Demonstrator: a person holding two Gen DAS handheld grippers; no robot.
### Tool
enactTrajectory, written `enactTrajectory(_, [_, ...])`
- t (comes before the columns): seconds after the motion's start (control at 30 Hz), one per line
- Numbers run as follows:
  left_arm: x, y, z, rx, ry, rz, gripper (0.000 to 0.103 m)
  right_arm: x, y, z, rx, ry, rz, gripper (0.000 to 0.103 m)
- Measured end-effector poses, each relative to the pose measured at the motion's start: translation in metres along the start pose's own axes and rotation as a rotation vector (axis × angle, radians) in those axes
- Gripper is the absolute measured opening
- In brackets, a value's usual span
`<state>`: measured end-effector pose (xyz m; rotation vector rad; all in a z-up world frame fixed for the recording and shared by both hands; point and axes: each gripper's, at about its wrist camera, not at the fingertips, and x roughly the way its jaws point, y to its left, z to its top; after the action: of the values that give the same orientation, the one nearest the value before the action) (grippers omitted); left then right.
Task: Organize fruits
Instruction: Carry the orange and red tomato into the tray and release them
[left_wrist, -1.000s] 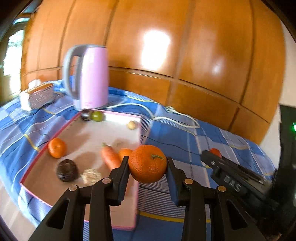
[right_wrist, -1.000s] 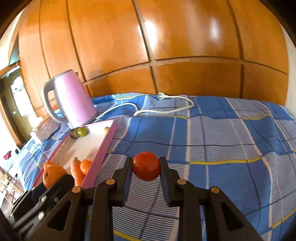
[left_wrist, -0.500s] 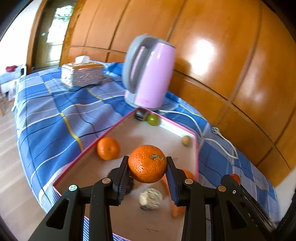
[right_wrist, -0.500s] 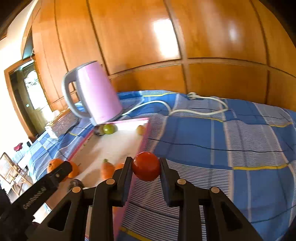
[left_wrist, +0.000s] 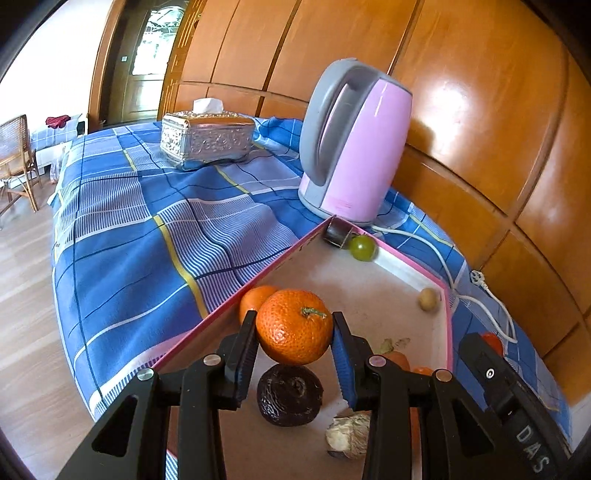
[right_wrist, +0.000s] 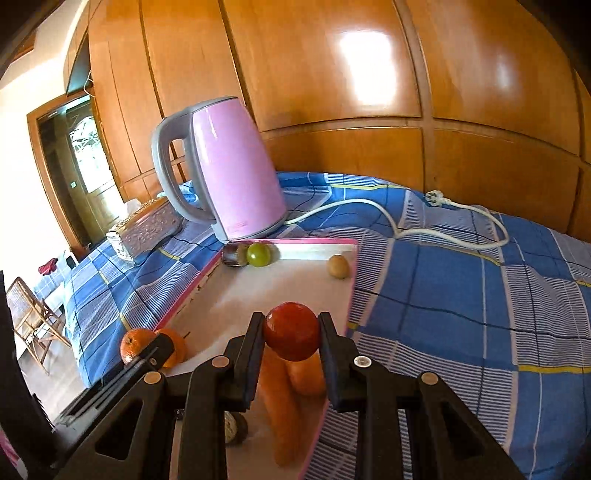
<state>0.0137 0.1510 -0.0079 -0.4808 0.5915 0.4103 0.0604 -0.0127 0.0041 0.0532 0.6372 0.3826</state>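
In the left wrist view, the left tool (left_wrist: 294, 338) was clenched on a mandarin (left_wrist: 294, 326), held above the near part of the pink-rimmed tray (left_wrist: 258, 277), which lay on a blue checked cloth (left_wrist: 147, 236) over the surface. Directly below the fruit sat a dark wrinkled fruit (left_wrist: 289, 395), with a second mandarin (left_wrist: 255, 301) just behind by the tray's left rim and a green fruit (left_wrist: 362, 248) in the far corner near the pink kettle (left_wrist: 354, 147). To set it down well, I judged it best to shift towards the other mandarin and lower before releasing — not onto the dark fruit. In the right wrist view, the right tool (right_wrist: 291, 338) gripped a red tomato (right_wrist: 291, 336) over the tray's right side, above two carrots (right_wrist: 284, 402); a small tan fruit (right_wrist: 338, 266) lay near the far rim. It should find bare tray floor — clear of the carrots — so the tomato would not roll.
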Motion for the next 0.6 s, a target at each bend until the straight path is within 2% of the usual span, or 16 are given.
enactTrajectory(0.43, [0.002, -0.004, 0.001, 0.022, -0.022, 0.007, 0.039, 0.016, 0.001, 0.003, 0.036, 0.028, 0.0, 0.029])
enactTrajectory(0.6, [0.004, -0.003, 0.002, 0.013, -0.016, 0.016, 0.05, 0.019, 0.002, 0.004, 0.042, 0.039, 0.026, 0.03])
